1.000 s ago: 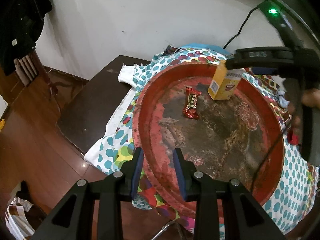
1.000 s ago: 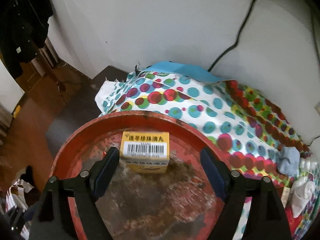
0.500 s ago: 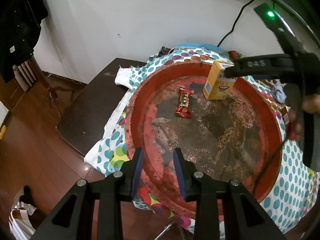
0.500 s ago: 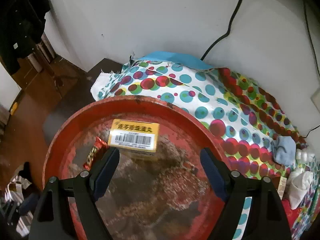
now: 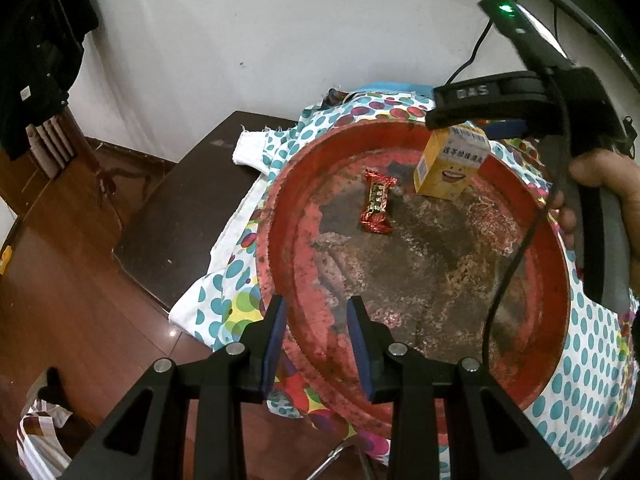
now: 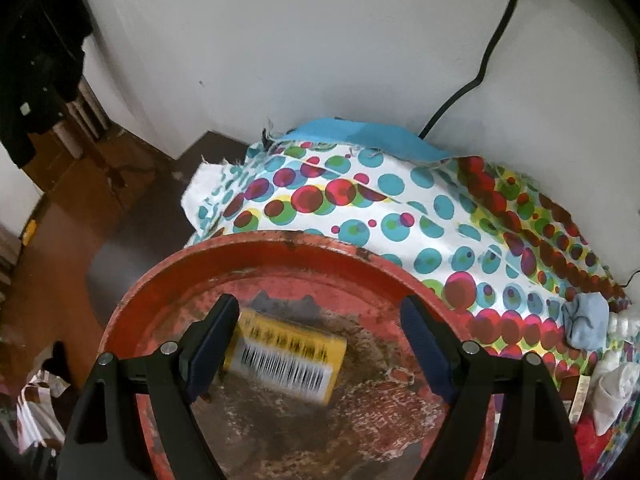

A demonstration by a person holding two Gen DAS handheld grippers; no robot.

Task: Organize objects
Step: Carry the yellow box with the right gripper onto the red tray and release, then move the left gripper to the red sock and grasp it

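A worn red round tray (image 5: 556, 240) lies on a polka-dot cloth (image 5: 224, 304). In it a yellow box (image 5: 448, 168) stands upright, and a red candy wrapper (image 5: 377, 208) lies flat to its left. My left gripper (image 5: 316, 320) straddles the tray's near-left rim with one pad outside and one inside, and looks shut on it. My right gripper (image 6: 318, 308) hangs open and wide over the yellow box (image 6: 288, 356). The box shows blurred between the jaws, close to the left finger (image 6: 216, 332), and neither pad presses on it.
A hand (image 5: 600, 184) holds the right gripper above the tray's far right. A dark low table (image 5: 180, 208) sits left of the cloth, over a wooden floor. The white wall and a black cable (image 6: 484, 68) are behind. Balled socks (image 6: 584, 320) lie on the cloth at right.
My right gripper moved forward and slightly down over the yellow box, which now lies between its fingers rather than ahead of the tips. The left gripper stayed on the rim.
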